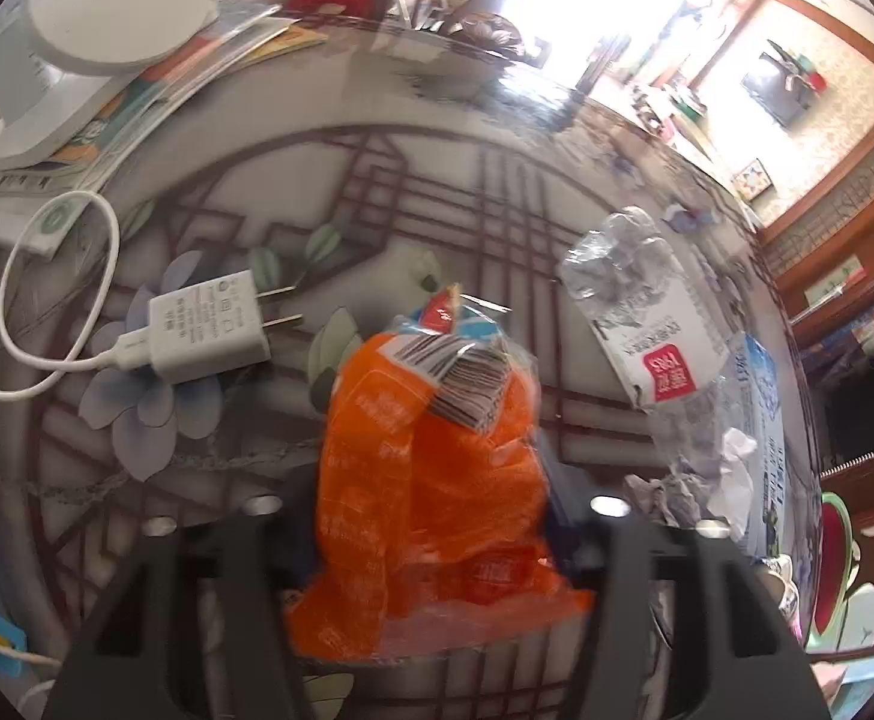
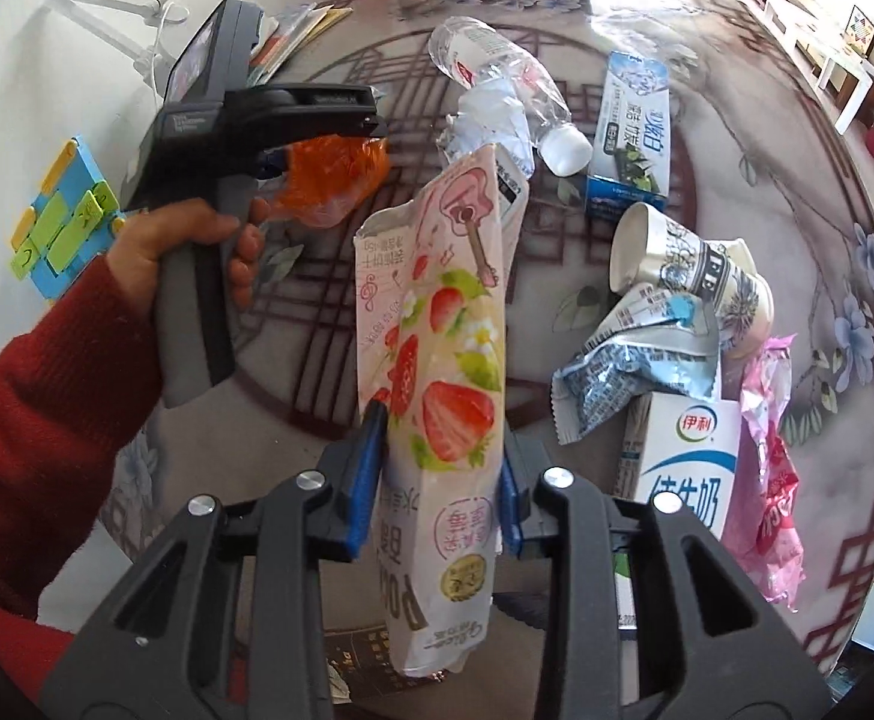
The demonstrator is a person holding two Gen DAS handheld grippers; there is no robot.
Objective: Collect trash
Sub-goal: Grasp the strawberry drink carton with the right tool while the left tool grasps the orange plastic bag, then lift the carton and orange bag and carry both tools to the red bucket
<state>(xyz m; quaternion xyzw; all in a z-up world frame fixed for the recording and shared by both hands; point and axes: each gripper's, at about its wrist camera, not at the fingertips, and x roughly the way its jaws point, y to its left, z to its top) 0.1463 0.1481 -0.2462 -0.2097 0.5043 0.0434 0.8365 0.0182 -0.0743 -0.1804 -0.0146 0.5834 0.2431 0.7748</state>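
So both claws had a bit of rubbish each. The right claw (image 2: 437, 480) was clamped on a pink strawberry snack pouch (image 2: 437, 360), blue pads squeezing it from both sides about halfway down, torn top sticking up above the worktop (image 2: 293, 360). Made sense to pinch it mid-body, since a floppy empty pouch would fold over if grabbed by a corner.

The left claw (image 2: 341, 144), held by a hand (image 2: 191, 240) in a red sleeve (image 2: 35, 420), had an orange plastic wrapper (image 1: 431, 468) bunched between its jaws. From its own camera the wrapper looked caught and crumpled there, a barcode flap hanging off the front, so I'd call that gripped, not loose.

Still lying on the worktop: a crushed clear water bottle (image 2: 497, 72), a toothpaste box (image 2: 635, 132), a tipped-over paper cup (image 2: 695, 276), a blue foil wrapper (image 2: 623, 372), a milk carton (image 2: 683, 468) and a pink wrapper (image 2: 773, 456). Loads left to collect, I reckoned.

The white charger (image 1: 209, 330) with its cable sat off to the side, and probably wasn't trash.
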